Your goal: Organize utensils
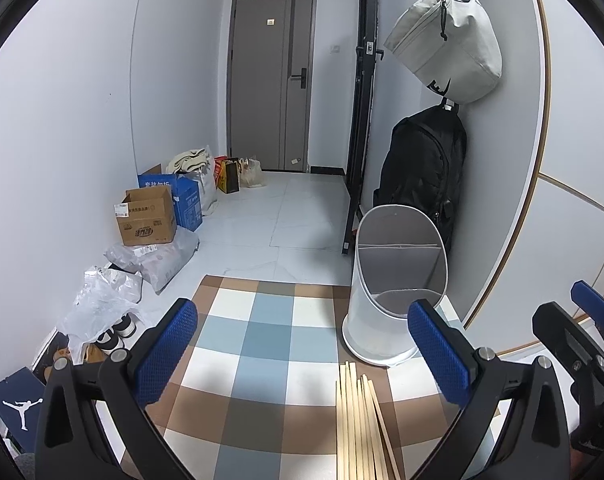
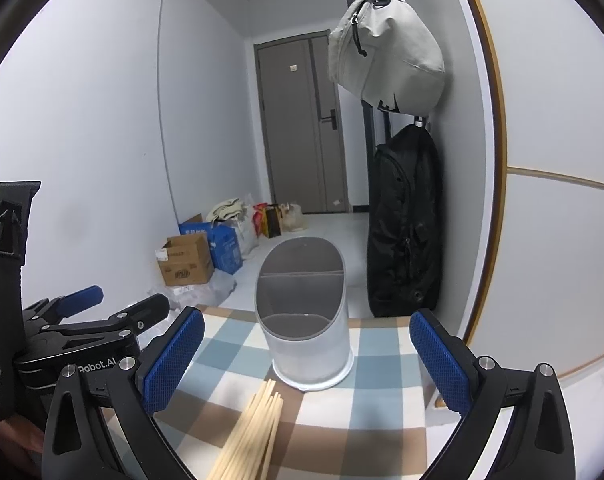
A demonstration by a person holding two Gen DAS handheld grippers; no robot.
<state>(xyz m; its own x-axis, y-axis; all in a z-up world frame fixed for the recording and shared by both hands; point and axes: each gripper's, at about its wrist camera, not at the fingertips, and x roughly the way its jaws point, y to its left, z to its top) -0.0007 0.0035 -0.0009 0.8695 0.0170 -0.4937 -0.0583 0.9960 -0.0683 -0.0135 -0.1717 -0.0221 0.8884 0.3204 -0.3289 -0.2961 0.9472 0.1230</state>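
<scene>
Start of task. Left claw (image 1: 302, 354) and right claw (image 2: 307, 358) both spread wide, empty. Chopsticks (image 1: 359, 424) lie bundled on the checked surface (image 1: 258, 336), just before the divided holder (image 1: 397, 280), which appears empty; all remain to be loaded. Nothing lies between bundle and holder. Backpack (image 1: 421, 168) hangs behind.

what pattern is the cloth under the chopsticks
A check of blue, brown and white squares on the cloth, under the chopsticks; clearest in the left wrist view.
</scene>
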